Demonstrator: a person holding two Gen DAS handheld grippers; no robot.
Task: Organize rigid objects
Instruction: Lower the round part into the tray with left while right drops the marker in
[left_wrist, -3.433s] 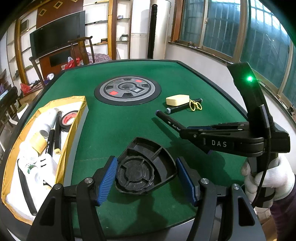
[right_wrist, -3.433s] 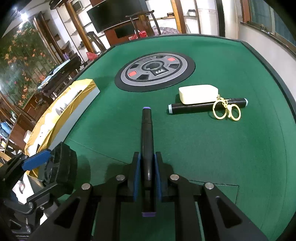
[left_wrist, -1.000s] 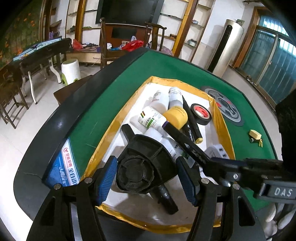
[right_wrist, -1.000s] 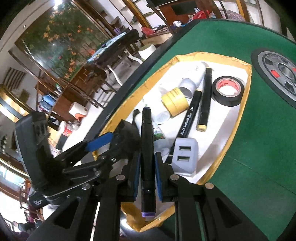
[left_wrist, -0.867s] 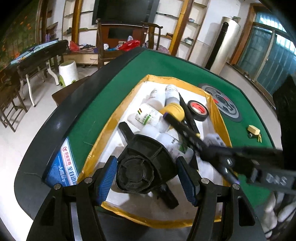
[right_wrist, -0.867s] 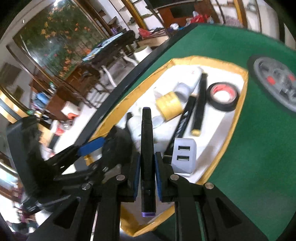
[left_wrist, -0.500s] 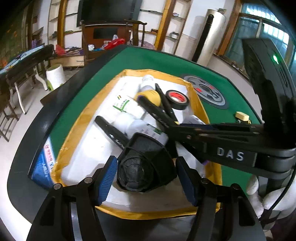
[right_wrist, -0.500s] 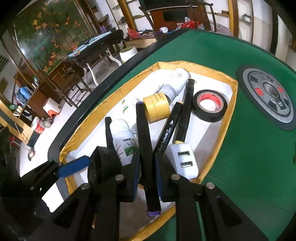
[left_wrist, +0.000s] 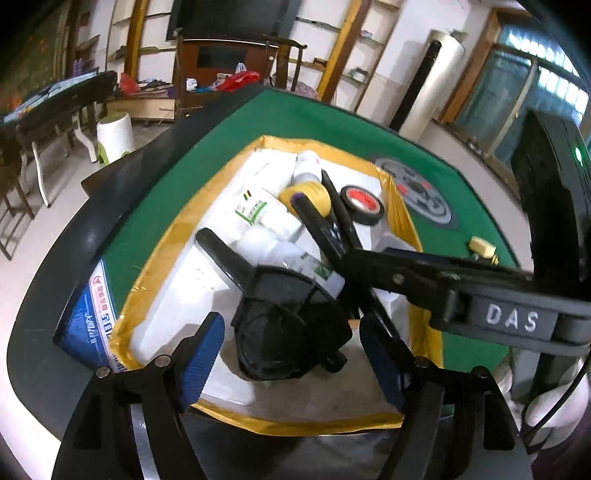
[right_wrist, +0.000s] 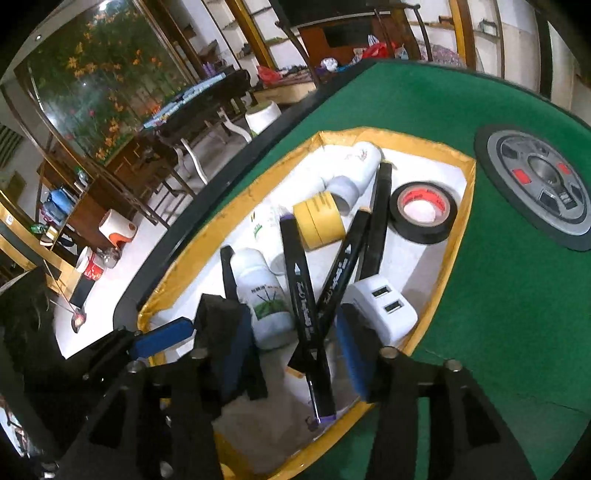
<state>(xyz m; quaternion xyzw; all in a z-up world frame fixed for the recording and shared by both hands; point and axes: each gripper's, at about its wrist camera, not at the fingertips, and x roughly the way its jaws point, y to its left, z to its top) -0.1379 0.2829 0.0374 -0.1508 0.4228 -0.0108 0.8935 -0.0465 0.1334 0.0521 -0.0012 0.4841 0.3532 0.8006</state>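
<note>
Right gripper (right_wrist: 291, 347) jaws just opening, my black marker (right_wrist: 301, 295) released into the tray (right_wrist: 458, 236) near corner, left gripper (left_wrist: 291, 350) spreading off black holder (left_wrist: 291, 325), "DAS" on right tool.

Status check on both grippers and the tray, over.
Both jaws just opened. Black marker dropped loose between right gripper pads. Black lamp-like part released by left gripper into crowded tray.

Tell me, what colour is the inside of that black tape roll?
Red, around a white centre; the tape roll shows it best in the right wrist view.
</note>
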